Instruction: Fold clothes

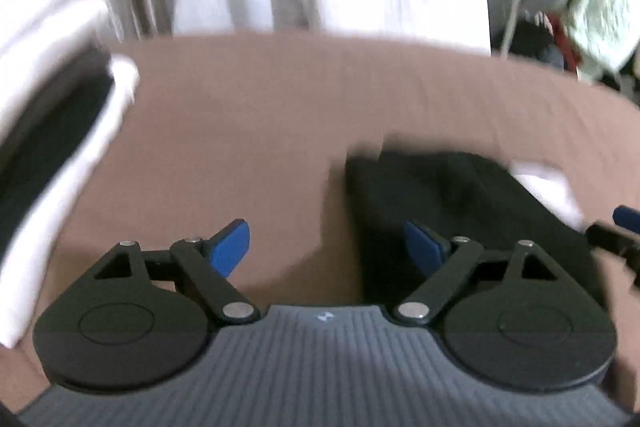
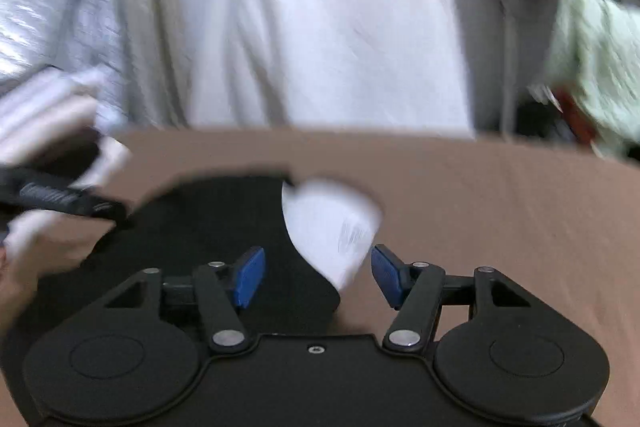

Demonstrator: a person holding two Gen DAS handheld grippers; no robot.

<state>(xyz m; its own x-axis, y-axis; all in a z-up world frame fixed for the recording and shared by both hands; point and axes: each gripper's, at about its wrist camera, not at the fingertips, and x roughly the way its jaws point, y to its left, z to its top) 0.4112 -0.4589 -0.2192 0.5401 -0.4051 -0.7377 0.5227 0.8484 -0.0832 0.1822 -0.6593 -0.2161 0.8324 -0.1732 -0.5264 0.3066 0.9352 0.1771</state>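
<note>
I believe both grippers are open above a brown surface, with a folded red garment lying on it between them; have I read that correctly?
Nearly: the garment is black, not red, with a white patch on it, as the right wrist view shows. The rest holds: the left gripper and right gripper are open above the brown surface.

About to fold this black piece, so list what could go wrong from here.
1. The black garment has a white part lying near the open right gripper; closing there may catch only that.
2. The stacked clothes sit close beside the open left gripper; a wide sweep could topple them.
3. Both views are blurred, so aim may be off.
</note>
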